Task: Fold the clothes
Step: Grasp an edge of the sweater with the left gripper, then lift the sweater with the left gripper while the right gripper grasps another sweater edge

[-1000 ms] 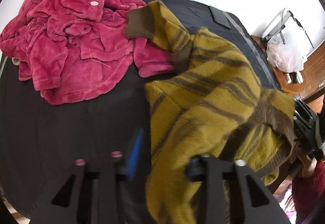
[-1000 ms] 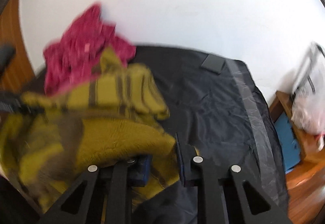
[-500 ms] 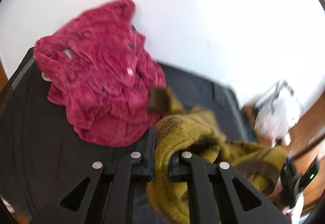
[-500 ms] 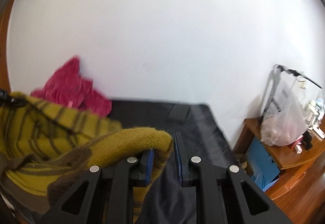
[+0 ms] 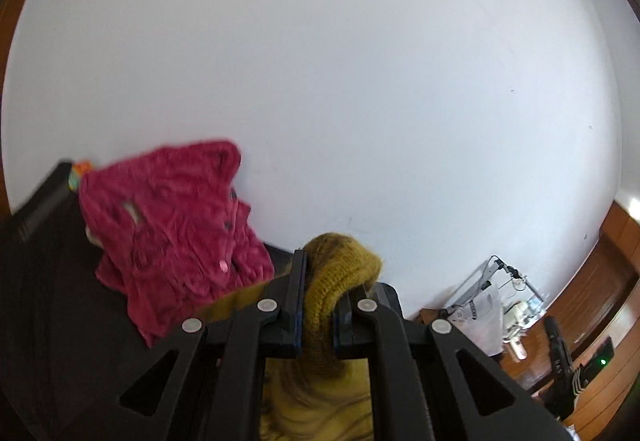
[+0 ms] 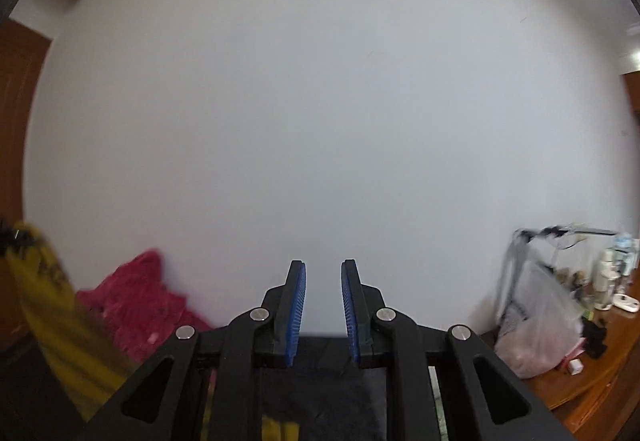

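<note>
Now the yellow sweater (image 5: 336,305) is held up in front of a white wall (image 5: 360,81).
It is pinched tight between the pads of the left hand-held gripper (image 5: 320,305) at the bottom middle of the frame. A red fleece top (image 5: 172,229) is seen at the lower left on a black cloth (image 5: 48,301). The right hand-held gripper (image 6: 323,305) is seen with a small gap between its blue pads (image 6: 298,305), and nothing is seen between them.
</note>
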The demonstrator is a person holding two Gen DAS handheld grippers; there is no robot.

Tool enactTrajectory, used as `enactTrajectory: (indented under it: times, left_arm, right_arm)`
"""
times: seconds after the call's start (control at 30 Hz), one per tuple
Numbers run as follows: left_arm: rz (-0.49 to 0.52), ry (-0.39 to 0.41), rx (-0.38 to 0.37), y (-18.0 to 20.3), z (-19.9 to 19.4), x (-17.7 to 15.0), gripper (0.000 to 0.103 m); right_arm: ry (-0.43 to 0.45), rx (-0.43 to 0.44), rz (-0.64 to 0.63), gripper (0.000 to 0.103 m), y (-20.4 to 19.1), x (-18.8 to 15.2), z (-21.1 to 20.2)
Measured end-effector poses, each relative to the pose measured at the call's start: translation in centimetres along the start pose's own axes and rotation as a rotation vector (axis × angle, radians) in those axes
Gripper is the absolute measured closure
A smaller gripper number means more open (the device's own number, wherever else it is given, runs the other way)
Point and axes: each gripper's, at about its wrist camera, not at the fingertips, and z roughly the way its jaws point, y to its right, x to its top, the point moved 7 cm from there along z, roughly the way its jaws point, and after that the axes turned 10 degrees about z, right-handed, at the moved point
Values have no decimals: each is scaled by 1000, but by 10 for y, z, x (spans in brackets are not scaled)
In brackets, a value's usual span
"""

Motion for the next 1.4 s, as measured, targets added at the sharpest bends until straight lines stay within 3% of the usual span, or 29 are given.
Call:
enactTrajectory:
  times: [0.07, 0.1, 0.13, 0.3, 0.53, 0.93, 1.13, 1.3, 1.4]
  left_arm:
    - [19, 23, 24, -1, -12, 5, 93]
    - [23, 33, 38, -4, -18, 8, 93]
    - [22, 42, 51, -7, -23, 11, 93]
    - [43, 79, 117, -27, -61, 30, 93]
    - [76, 108, 177, -45, -95, 35, 93]
    - [17, 85, 341, -138, -95, 40, 93]
    - [-28, 67, 393, -184, -99, 36, 93]
    - [-57, 58, 432, -216, -108, 35, 93]
    - [-72, 59, 456, -230, -108, 35, 93]
  right_arm:
    - [-125, 77, 3, 67, -10, -28, 13]
    - [-170, 95, -3, 36, -15, -45, 19]
    - [-214, 112, -9, 14, -21, -63, 24]
    - [-446, 251, 41, 14, -52, -142, 52]
    - [-665, 422, -12, 14, -103, -217, 81]
    - [-981, 717, -45, 14, -224, -314, 169]
    - [-1145, 789, -61, 14, -274, -359, 215]
    - [-1302, 873, 0, 14, -302, -387, 242]
    - [-1436, 982, 74, 14, -319, -404, 238]
